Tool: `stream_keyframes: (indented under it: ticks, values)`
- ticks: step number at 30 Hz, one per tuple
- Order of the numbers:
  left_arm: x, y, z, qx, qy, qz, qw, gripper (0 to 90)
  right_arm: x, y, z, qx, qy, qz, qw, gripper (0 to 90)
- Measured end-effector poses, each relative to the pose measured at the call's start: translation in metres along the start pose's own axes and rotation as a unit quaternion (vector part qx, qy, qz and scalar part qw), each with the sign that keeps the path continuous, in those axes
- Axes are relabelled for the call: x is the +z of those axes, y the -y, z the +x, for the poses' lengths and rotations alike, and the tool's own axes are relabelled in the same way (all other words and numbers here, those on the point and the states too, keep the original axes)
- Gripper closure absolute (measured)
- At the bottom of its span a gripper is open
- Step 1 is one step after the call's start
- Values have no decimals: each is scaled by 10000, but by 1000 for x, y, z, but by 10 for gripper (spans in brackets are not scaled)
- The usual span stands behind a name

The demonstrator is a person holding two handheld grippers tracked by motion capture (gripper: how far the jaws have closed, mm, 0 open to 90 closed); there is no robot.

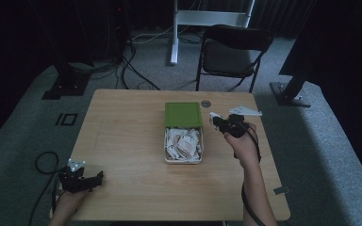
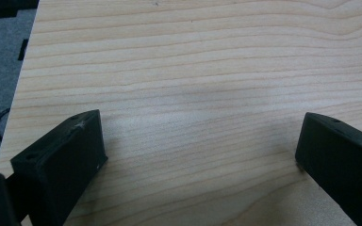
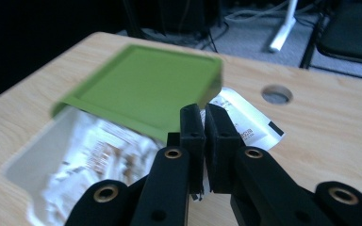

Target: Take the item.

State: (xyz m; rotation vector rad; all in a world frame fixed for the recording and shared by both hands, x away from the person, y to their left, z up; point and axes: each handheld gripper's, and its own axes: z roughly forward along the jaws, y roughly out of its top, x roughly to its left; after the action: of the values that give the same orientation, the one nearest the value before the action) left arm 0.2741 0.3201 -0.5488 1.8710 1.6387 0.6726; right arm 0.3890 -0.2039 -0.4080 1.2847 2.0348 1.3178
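One white packet half hidden behind closed right claw.

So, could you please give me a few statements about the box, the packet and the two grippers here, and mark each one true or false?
1. The right gripper has its jaws shut on a white packet. True.
2. The green lid fully covers the box. False: it sits slid back towards the far side, and the near part of the box is open, showing packets inside.
3. The left gripper has its jaws open with nothing between them. True.
4. The left gripper is over the box. False: it is near the table's near left corner, well away from the box.
5. A folding chair stands beyond the table. True.
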Motion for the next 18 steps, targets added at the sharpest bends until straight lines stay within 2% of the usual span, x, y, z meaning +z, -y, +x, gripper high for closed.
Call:
stream_keyframes:
  ticks: [6, 8, 9, 18]
  values:
    - [0, 0, 0, -1, 0, -2, 10000, 28, 12, 22, -25, 288, 262, 243, 9989, 871]
    - [0, 0, 0, 7, 0, 6, 10000, 28, 15, 27, -29, 328, 298, 317, 9985, 871]
    - [0, 0, 0, 1, 1, -2, 10000, 28, 19, 36, -38, 462, 372, 353, 9976, 871]
    - [0, 0, 0, 0, 0, 0, 10000, 28, 39, 69, -62, 662, 679, 584, 9938, 871]
